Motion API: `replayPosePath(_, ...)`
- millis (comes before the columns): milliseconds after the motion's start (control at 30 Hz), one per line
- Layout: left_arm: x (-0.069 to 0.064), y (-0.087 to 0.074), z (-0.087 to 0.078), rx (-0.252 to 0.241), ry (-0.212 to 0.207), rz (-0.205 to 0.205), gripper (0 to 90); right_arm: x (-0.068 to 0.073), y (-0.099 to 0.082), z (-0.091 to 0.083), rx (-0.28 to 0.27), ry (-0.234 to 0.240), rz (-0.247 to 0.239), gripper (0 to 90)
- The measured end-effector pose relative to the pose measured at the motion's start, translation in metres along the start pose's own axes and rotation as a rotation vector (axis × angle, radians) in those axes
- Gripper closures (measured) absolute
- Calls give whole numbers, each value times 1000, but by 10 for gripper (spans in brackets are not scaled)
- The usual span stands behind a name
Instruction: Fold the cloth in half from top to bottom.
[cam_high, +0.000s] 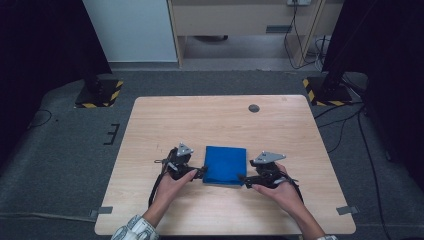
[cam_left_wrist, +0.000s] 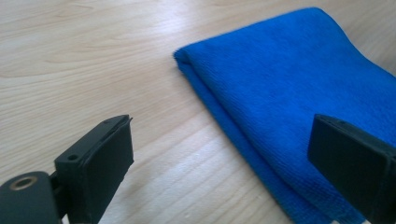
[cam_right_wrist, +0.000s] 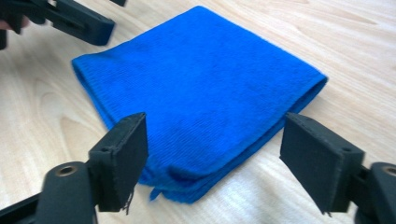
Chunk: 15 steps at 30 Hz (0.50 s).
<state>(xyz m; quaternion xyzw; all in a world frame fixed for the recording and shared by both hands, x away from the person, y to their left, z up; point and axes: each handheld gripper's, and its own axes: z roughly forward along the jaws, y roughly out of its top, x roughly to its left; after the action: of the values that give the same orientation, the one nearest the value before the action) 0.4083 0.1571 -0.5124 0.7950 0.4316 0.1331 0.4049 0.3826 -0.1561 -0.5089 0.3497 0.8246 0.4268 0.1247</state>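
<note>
A blue cloth, folded into a square, lies flat on the near middle of the wooden table. My left gripper sits at its near left corner, held in a hand. In the left gripper view the jaws stand wide apart, the cloth's folded edge between and ahead of them, untouched. My right gripper sits at the near right corner. Its jaws are open around the cloth's corner, pads off the fabric. The left gripper shows beyond the cloth's far corner.
A round dark grommet sits near the table's far edge. Grey tape tabs mark the front corners. Black stands on striped bases flank the table on the floor, with cables at the right.
</note>
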Motion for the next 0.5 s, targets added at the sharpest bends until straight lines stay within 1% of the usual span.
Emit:
replayPosePath(33,2,0,-1,-4,2,-6,51,0,0,0,-2,-7,-4,204)
replayPosePath(100,5,1,-4,-13,10,-9,47,-1,1,1,-2,-17,8,181)
replayPosePath(167,8,1,-7,-17,17,-4,39,-2,2,0,-6,-18,1,157)
replayPosePath(267,12,2,-10,-23,19,-10,35,-3,3,-1,-14,-11,-5,119)
replayPosePath(367,17,1,-13,-18,27,-6,36,-6,3,-3,-23,-12,1,107)
replayPosePath(433,19,0,-15,-20,26,-12,38,-8,2,-5,-29,-19,5,103)
replayPosePath(500,22,-1,-17,-18,30,-4,41,-11,2,-6,-26,-27,17,100)
